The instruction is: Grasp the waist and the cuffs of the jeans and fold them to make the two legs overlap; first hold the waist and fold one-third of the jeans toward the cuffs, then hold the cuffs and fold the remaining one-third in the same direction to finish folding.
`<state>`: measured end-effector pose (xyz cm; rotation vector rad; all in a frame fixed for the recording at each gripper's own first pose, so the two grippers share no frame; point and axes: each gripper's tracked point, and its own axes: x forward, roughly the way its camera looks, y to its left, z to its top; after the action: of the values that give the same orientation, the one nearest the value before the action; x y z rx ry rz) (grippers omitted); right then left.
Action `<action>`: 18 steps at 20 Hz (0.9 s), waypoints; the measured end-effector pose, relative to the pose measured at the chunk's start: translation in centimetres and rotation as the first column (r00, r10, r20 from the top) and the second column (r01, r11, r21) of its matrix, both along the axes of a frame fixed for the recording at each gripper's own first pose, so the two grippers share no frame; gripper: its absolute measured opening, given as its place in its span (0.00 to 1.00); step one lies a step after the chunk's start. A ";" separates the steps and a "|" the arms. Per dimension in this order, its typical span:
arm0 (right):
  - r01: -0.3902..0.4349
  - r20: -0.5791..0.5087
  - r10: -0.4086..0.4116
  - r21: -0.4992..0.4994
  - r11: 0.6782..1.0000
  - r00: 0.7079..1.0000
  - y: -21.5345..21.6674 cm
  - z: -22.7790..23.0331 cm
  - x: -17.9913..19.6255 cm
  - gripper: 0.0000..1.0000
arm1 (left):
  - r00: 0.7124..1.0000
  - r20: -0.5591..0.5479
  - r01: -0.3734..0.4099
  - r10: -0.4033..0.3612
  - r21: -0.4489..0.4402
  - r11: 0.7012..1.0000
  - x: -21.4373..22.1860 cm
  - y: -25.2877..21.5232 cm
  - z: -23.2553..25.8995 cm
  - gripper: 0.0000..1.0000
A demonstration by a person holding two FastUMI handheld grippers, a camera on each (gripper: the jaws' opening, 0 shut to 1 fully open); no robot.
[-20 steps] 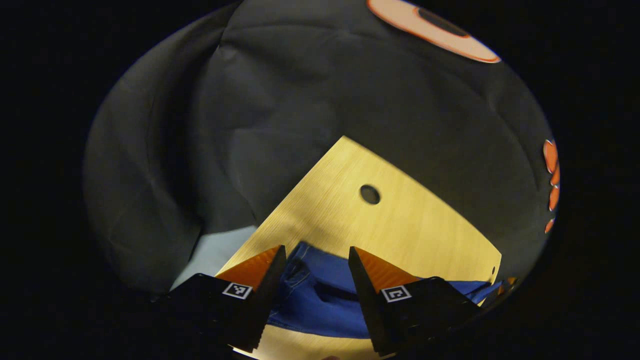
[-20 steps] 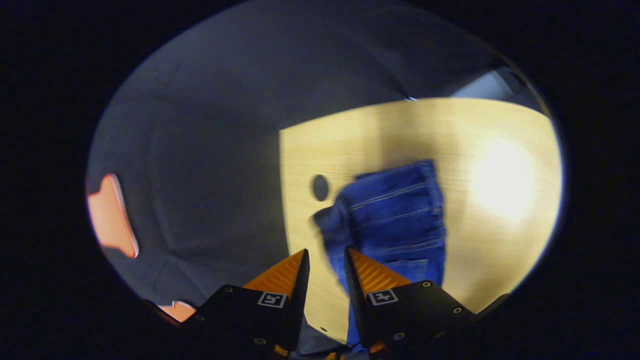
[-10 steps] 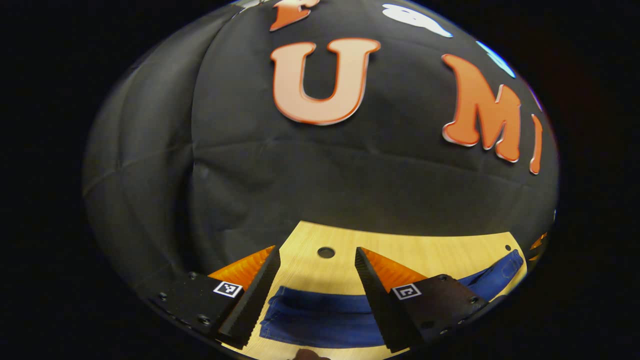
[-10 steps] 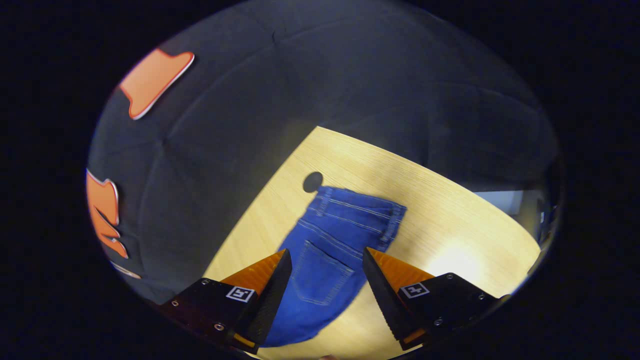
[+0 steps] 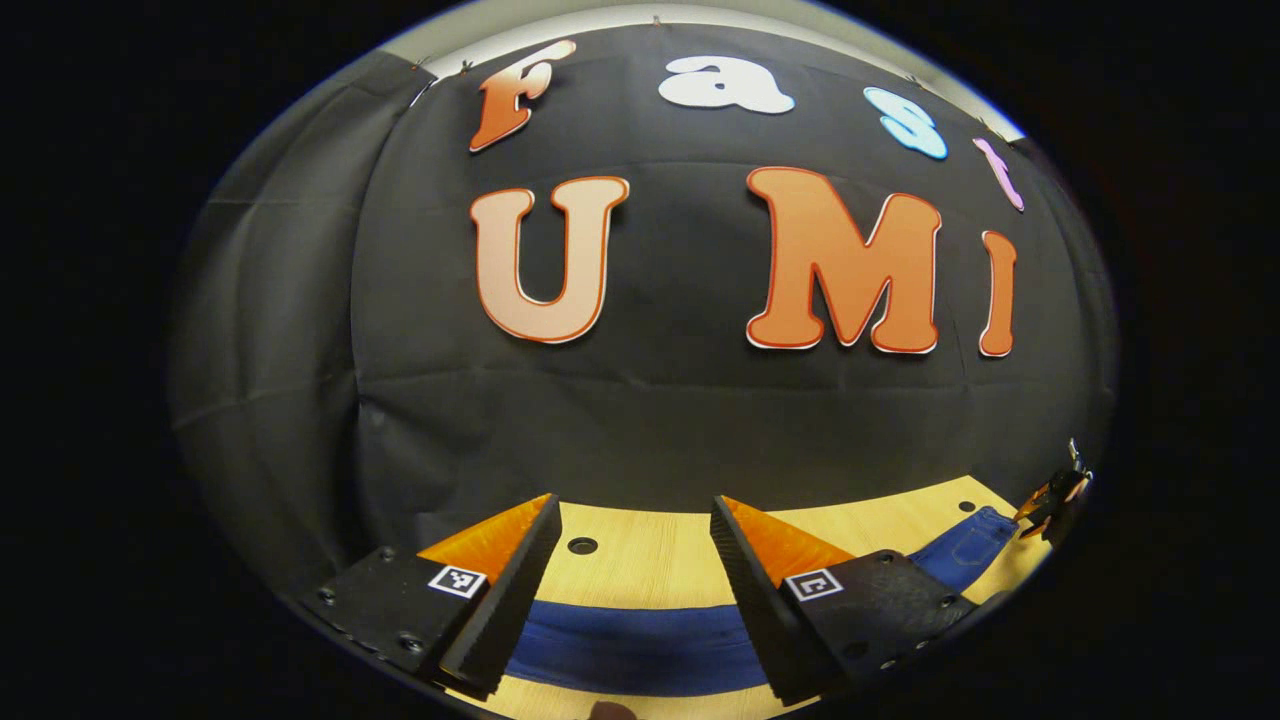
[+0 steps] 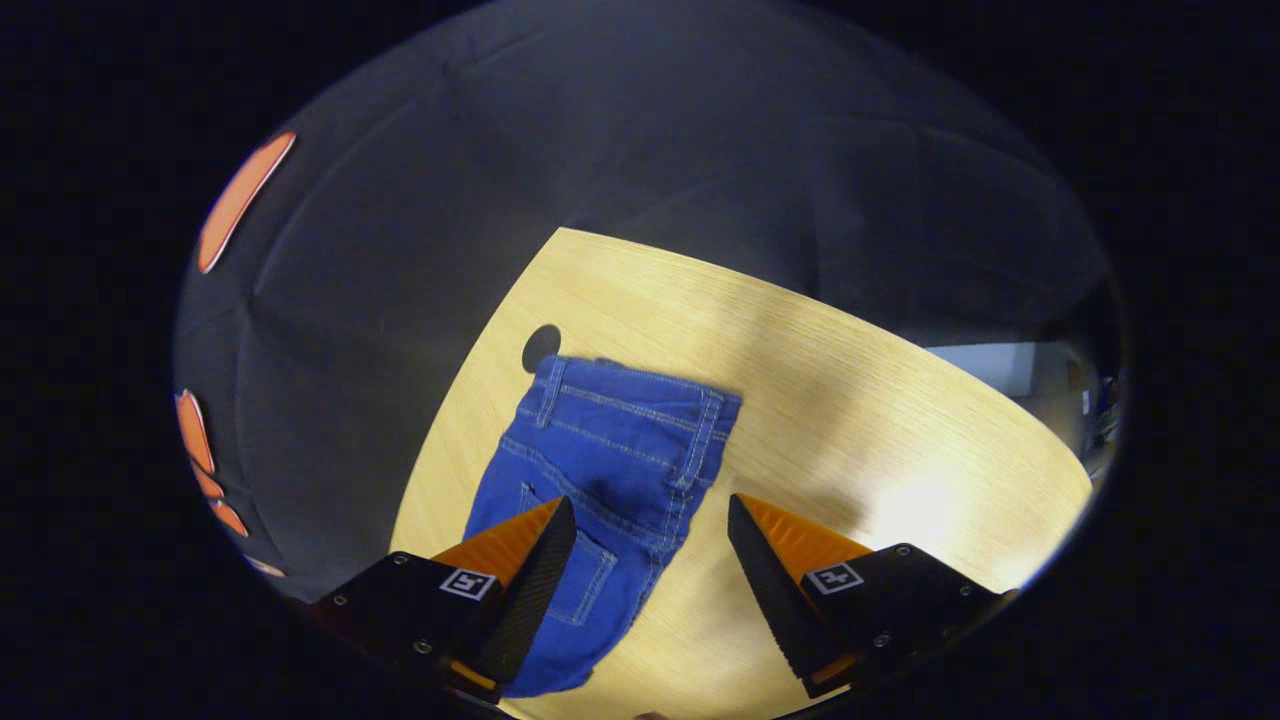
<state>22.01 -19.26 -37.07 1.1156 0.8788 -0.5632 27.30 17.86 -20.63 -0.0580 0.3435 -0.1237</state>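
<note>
Jeans flat on table, both grippers' jaws apart

The jeans are woven denim cloth, matt, with raised pale stitching along the seams, the waistband and a patch pocket. The table has a wood-grain top with fine straight lines, smooth and slightly glossy where a bright patch of light reflects off it; it may be a laminate rather than solid wood. The booth's wall is matt cloth, creased and softly wrinkled. The right gripper has matt, hard-looking housings, probably plastic, with small screw heads, and finely ridged fingers.
</note>
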 end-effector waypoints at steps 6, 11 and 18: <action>0.033 -0.109 -0.029 0.030 0.999 0.994 -0.6 -2.2 0.1 0.89 | 1.000 0.016 0.011 -0.011 0.030 0.999 -2.0 -1.5 2.1 0.93; -0.050 -0.197 0.054 0.025 0.998 0.979 -0.7 -2.5 -0.8 0.75 | 1.000 0.018 -0.005 0.004 0.036 0.999 -3.9 -2.4 3.3 0.91; -0.118 -0.168 0.106 -0.062 0.991 0.980 -1.3 -3.2 -1.5 0.27 | 1.000 0.003 -0.009 0.009 0.013 1.000 -5.6 -3.5 3.2 0.91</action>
<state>20.49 -20.52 -40.22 0.9577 1.0495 -0.5945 21.74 14.38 -17.39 -0.0466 0.3413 -0.1123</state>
